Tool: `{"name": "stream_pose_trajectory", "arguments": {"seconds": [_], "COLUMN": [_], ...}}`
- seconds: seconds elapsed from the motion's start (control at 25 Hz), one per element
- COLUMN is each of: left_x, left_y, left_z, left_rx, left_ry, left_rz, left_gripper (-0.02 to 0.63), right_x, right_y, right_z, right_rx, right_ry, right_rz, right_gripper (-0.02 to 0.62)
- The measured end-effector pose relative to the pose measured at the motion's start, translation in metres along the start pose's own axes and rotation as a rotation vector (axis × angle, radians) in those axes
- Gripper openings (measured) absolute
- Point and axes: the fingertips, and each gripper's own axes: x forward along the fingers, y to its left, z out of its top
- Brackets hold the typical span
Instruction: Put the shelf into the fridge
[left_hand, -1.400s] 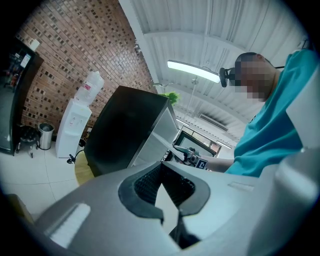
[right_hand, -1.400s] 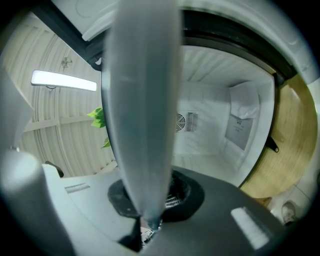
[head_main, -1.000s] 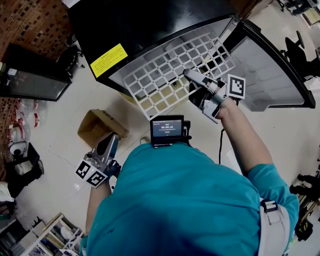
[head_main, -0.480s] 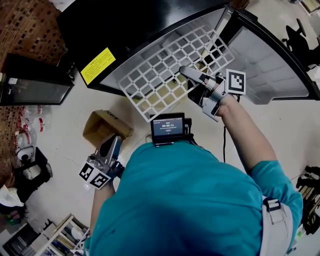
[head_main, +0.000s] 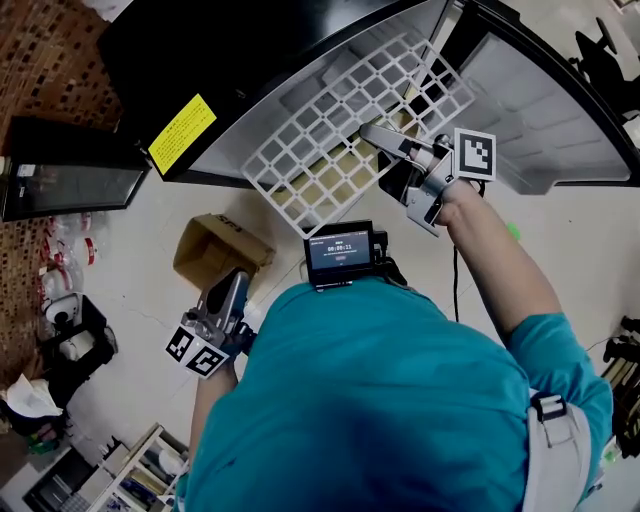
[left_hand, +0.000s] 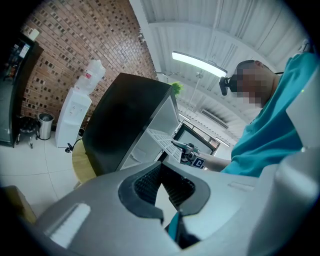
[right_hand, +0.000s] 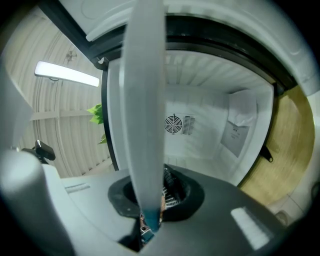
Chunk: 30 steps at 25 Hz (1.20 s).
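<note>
The white grid shelf (head_main: 345, 115) hangs tilted at the open front of the black fridge (head_main: 250, 45), its far part inside the white cavity. My right gripper (head_main: 378, 135) is shut on the shelf's near right edge. In the right gripper view the shelf (right_hand: 145, 95) is a pale upright band edge-on, clamped at the jaws (right_hand: 150, 202), with the fridge's back wall and fan (right_hand: 173, 124) behind. My left gripper (head_main: 236, 285) hangs low at the person's left side, shut, holding nothing (left_hand: 161, 172). From there the shelf (left_hand: 161, 138) shows far off.
The fridge door (head_main: 545, 110) stands open at the right. A cardboard box (head_main: 215, 252) lies on the pale tiled floor just beyond my left gripper. A small screen (head_main: 340, 255) sits on the person's chest. A brick wall (head_main: 40, 70) and dark cabinet (head_main: 60, 180) are at the left.
My right gripper has carried the shelf a little further toward the fridge opening. The left gripper stays low beside the box, still shut.
</note>
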Motion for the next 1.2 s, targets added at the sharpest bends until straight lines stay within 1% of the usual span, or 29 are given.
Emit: {"name": "stream_pose_trajectory", "arguments": {"seconds": [0.2, 0.56, 0.8, 0.92, 1.04, 1.2], "left_x": [0.001, -0.002, -0.003, -0.003, -0.002, -0.003], "left_y": [0.001, 0.0, 0.0, -0.001, -0.002, -0.002], "left_z": [0.0, 0.001, 0.0, -0.002, -0.002, 0.001], "left_rx": [0.001, -0.004, -0.013, -0.019, -0.02, -0.021], "left_ry": [0.001, -0.005, -0.011, -0.01, -0.009, -0.015], "left_rz": [-0.006, -0.007, -0.004, -0.004, -0.01, -0.008], "left_gripper": [-0.002, -0.002, -0.002, -0.003, -0.003, -0.002], "right_x": [-0.001, -0.002, -0.006, -0.006, -0.005, -0.006], "right_y": [0.001, 0.006, 0.013, 0.01, 0.008, 0.01], "right_z": [0.0, 0.0, 0.002, 0.004, 0.003, 0.003], "right_rx": [0.02, 0.021, 0.032, 0.017, 0.046, 0.057], "right_ry": [-0.014, -0.01, -0.01, -0.016, -0.036, -0.048], "right_rz": [-0.005, -0.047, -0.021, -0.041, -0.046, -0.045], "right_gripper": [0.028, 0.028, 0.028, 0.028, 0.028, 0.028]}}
